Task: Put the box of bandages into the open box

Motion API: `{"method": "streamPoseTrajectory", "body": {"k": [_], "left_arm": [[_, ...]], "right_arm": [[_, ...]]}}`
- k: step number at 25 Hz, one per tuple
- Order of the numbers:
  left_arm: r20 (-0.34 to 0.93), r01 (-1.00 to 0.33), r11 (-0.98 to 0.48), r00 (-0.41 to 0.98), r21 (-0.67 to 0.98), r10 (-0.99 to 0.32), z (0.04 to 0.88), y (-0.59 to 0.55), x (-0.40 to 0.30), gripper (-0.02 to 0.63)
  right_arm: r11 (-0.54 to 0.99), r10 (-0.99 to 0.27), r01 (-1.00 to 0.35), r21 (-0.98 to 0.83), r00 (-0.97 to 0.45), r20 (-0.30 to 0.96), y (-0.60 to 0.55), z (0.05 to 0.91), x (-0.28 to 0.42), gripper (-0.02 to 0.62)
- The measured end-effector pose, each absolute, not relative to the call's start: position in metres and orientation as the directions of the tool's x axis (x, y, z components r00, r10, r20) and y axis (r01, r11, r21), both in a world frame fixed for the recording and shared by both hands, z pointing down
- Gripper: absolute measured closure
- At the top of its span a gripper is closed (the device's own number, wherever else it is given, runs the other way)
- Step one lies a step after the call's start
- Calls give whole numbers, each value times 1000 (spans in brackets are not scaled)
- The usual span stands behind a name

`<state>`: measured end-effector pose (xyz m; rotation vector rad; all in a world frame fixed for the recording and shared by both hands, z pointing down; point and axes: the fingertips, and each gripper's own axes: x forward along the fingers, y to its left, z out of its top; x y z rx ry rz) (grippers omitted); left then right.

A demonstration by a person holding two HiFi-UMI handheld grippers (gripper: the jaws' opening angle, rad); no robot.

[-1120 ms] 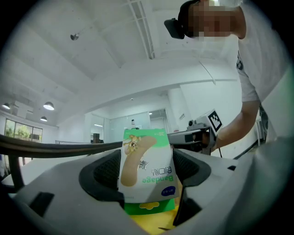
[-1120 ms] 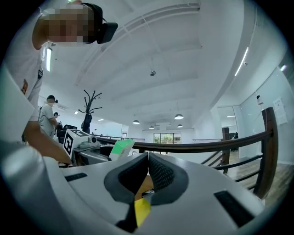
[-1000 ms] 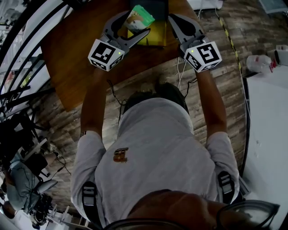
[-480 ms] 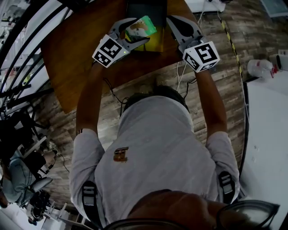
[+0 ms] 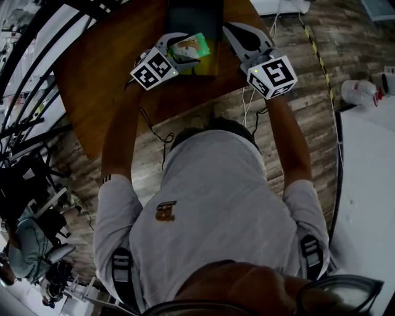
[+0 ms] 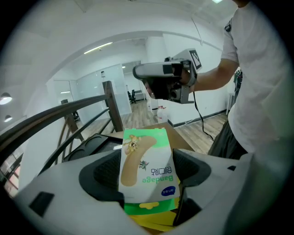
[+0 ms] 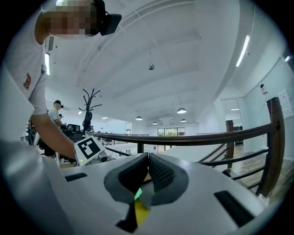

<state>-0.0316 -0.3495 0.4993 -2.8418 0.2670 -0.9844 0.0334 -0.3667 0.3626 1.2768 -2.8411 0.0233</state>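
The bandage box (image 5: 192, 45) is sitting between the left gripper's (image 5: 188, 50) jaws, over the left part of the open box (image 5: 211, 63) on the table (image 5: 105, 77). A tray (image 5: 192, 17) is lying behind it. The right gripper (image 5: 233, 29) is hanging just right of the open box.

My right gripper (image 7: 148, 157) has its jaws pressed together, tip to tip. Under them a green-and-yellow sliver (image 7: 139, 206) shows through the gap. I cannot tell what it is. Left of the gripper sits a marker cube (image 7: 88, 149) and behind it runs a dark railing (image 7: 206, 137).
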Motion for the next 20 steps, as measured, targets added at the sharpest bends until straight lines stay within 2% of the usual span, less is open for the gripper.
{"method": "streamPoseTrajectory", "body": {"k": [6, 20], "left_arm": [[695, -65, -987, 703, -149, -152, 534, -353, -27, 241], [802, 22, -997, 596, -67, -41, 588, -357, -16, 241]], "right_arm": [[666, -745, -746, -13, -666, 41, -376, 369, 44, 563], [652, -754, -757, -44, -654, 61, -393, 387, 68, 563]]}}
